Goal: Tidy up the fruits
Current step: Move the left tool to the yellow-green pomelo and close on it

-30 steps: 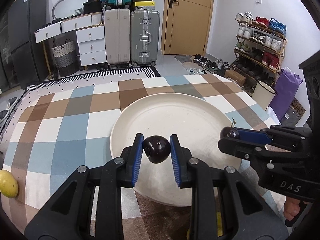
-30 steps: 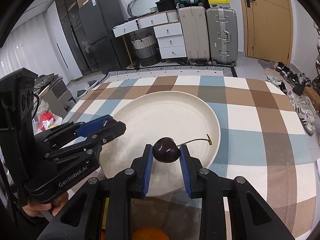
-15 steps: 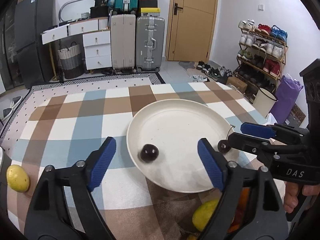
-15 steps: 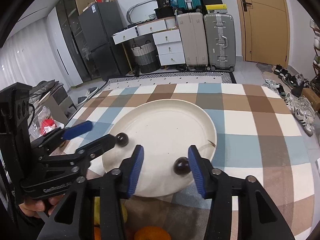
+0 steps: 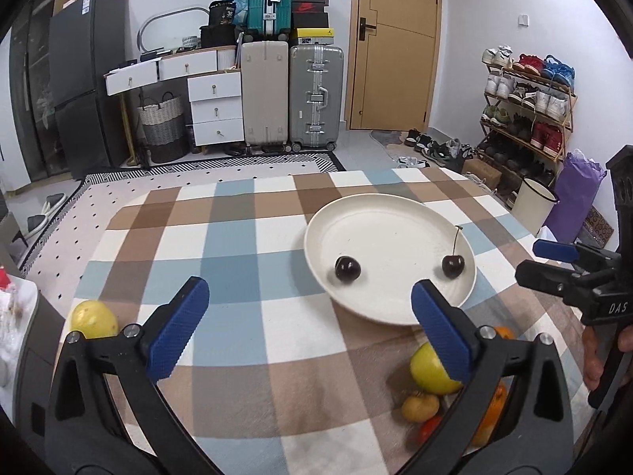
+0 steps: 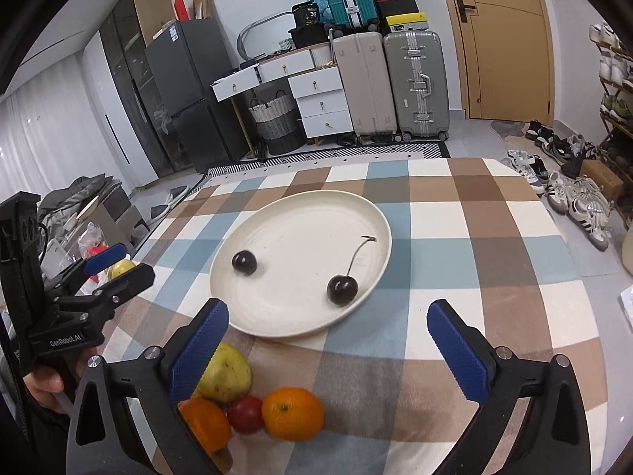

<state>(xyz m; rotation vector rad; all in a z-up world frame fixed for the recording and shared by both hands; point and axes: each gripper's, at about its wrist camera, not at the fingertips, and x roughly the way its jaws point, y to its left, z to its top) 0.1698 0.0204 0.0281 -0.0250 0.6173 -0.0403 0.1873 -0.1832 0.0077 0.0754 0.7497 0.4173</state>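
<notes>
A second ago each of our grippers clamped a cherry over the plate; now both cherries lie on the plate and both grippers have pulled back toward us with their fingers spread wide and empty.

Our left gripper (image 5: 308, 324) hovers over the checked cloth on the desk (image 5: 245, 245), short of the cream plate (image 5: 379, 213). Going left to right in its view, a yellow fruit (image 5: 94, 318) sits near the desk's left edge, then the stemless cherry (image 5: 347, 268) rests on the plate's near left part, then the stemmed cherry (image 5: 452, 265) near the right rim, with its stem pointing up and away. Both cherries lie beyond the fingers (image 5: 178, 332) and apart from them.

Our right gripper (image 6: 348, 350) likewise hangs over the desk's near edge, its fingers (image 6: 199, 350) well apart, with both cherries ahead of it on the plate. Below it lies a cluster of fruit: a yellow-green pear (image 6: 225, 374), a half-hidden orange (image 6: 205, 421), a small red fruit (image 6: 245, 413) and a second orange (image 6: 292, 411), touching one another.

Behind the desk we see a dark refrigerator (image 5: 83, 79), white drawers (image 5: 215, 107), suitcases (image 5: 292, 95), a wooden door (image 5: 393, 43) and a shoe rack (image 5: 526, 107).
</notes>
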